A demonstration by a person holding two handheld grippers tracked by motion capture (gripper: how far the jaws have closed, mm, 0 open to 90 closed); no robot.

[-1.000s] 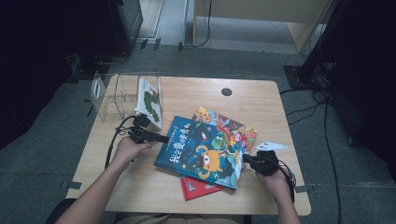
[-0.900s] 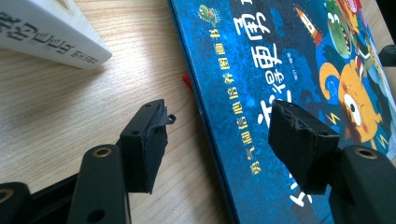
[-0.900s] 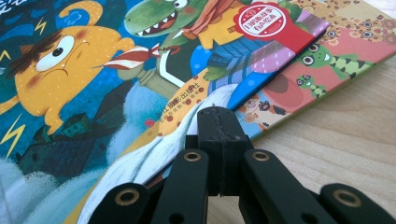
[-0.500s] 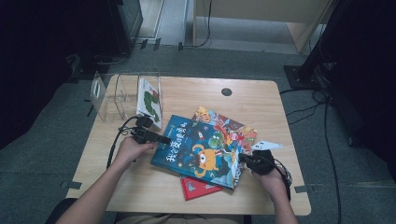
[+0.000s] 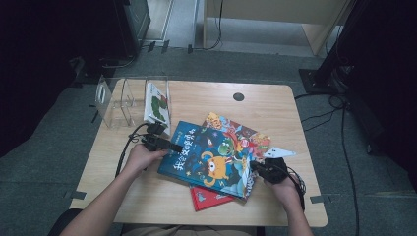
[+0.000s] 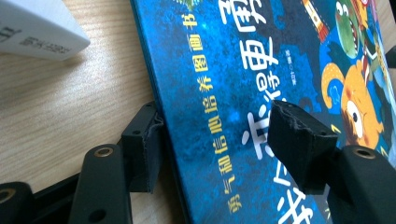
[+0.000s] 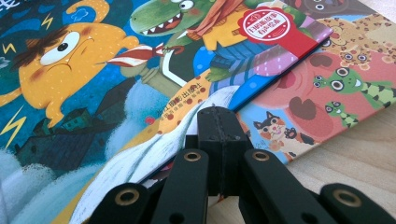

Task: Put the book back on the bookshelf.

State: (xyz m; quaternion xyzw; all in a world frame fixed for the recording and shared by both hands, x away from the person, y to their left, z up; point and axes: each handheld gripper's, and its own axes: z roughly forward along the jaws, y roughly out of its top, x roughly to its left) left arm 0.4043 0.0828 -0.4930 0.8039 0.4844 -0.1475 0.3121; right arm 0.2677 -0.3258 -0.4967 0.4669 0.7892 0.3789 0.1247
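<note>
The blue picture book (image 5: 209, 157) lies face up and askew on top of a small pile on the wooden table (image 5: 275, 105), overlapping a colourful animal book (image 5: 241, 132) behind it and a red book (image 5: 209, 197) beneath its near edge. The left gripper (image 5: 169, 146) stands parted astride the blue picture book's spine edge, one pad (image 6: 144, 149) against the spine and the other pad (image 6: 299, 140) hovering over the cover without pressing. The right gripper (image 5: 259, 169) is clenched tight with nothing between its jaws, its tip resting at the book's opposite edge.
</note>
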